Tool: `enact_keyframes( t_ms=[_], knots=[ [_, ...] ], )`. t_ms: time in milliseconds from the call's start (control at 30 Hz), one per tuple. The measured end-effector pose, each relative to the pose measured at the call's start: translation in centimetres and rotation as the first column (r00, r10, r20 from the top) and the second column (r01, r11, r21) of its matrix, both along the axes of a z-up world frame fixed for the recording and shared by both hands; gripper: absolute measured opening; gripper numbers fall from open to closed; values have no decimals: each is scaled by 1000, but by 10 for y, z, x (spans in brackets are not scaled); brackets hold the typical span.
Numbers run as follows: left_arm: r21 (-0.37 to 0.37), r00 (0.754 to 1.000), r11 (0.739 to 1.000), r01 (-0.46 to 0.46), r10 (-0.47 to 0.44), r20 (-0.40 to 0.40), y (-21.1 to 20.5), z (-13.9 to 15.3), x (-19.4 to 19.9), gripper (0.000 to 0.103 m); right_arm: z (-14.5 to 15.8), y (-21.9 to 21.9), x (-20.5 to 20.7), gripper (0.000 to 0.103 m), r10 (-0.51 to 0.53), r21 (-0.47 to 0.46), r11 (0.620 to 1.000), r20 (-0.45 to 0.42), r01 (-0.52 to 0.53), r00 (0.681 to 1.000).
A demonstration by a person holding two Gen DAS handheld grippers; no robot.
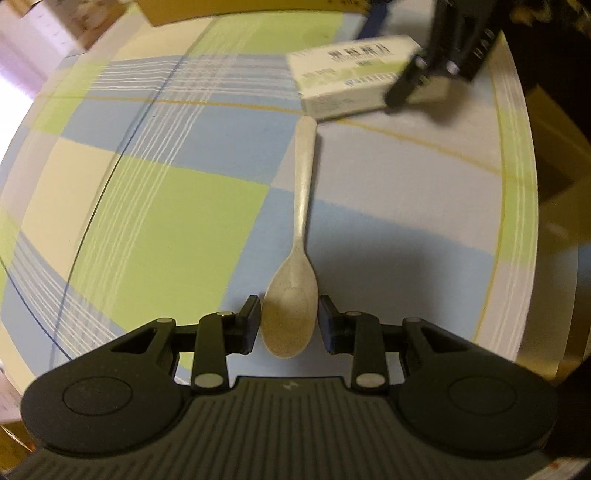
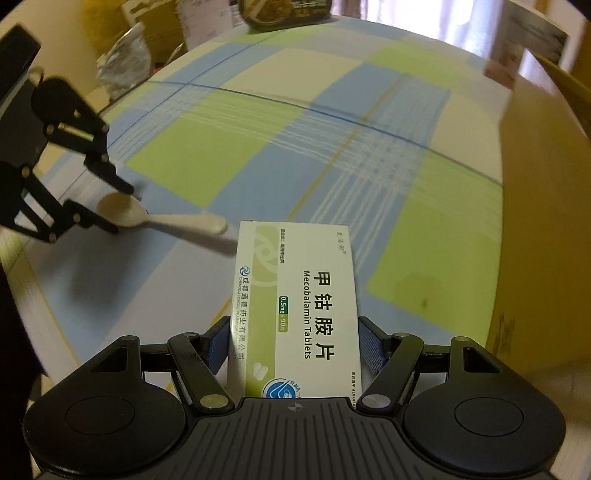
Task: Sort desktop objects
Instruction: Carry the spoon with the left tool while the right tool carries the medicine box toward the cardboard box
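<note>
A pale beige spoon (image 1: pixel 301 206) lies flat on the checked tablecloth (image 1: pixel 166 206), its handle pointing away from me. My left gripper (image 1: pixel 288 325) is open and straddles the spoon's bowl, with a thin gap showing at the left pad. In the right wrist view the same spoon (image 2: pixel 162 218) sits at the left with the left gripper (image 2: pixel 118 210) around its bowl. A white and green medicine box (image 2: pixel 295 314) labelled "Mecobalamin Tablets" sits between my right gripper's (image 2: pixel 293 347) blue pads, which press on its long sides. In the left wrist view the box (image 1: pixel 354 74) is just past the spoon's handle.
A tall yellow-brown cardboard wall (image 2: pixel 543 221) stands along the table's right side. A dark bowl of food (image 2: pixel 284 14) sits at the far edge, with a crinkled plastic bag (image 2: pixel 125 62) and boxes at the far left. The cloth's rim (image 1: pixel 513 184) curves close on the right.
</note>
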State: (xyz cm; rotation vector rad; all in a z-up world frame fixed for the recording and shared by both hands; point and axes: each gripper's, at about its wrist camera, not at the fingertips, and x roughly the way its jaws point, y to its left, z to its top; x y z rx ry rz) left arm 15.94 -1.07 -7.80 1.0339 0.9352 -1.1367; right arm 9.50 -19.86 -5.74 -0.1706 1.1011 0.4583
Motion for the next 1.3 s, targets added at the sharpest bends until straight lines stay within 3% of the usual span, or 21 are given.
enact_keyframes(
  t_ms=[233,367,467,567,600,733,933,1167,1300],
  knots=[
    [-83,1000,997,8,-8,3,-10,-7,0,29,3,-9,-16,68,-62,45,997,0,62,998],
    [-108,998,993,56,-55,15,3,-1,-7,37,3,-13,-19,68,-92,64,994,5,91,996],
    [-120,998,991,54,-55,-11,6,0,-3,38,4,-15,-22,68,-103,72,992,10,102,995],
    [-129,998,991,47,-53,-42,6,0,0,36,3,-15,-20,68,-112,77,991,12,111,994],
    [-132,997,991,39,-47,-59,7,1,1,30,2,-15,-20,68,-114,79,990,12,113,993],
    [-149,994,989,-19,2,-113,11,3,1,28,3,-15,-19,68,-123,86,989,11,121,992],
    [-201,989,973,-118,97,-111,22,6,-17,28,6,-17,-26,68,-139,99,986,17,137,990],
    [-256,958,923,-286,271,-95,26,17,-31,28,12,-20,-39,68,-159,107,982,29,156,987],
    [-291,946,901,-323,316,-71,21,28,-47,28,19,-23,-46,68,-170,116,980,47,164,984]
  ],
)
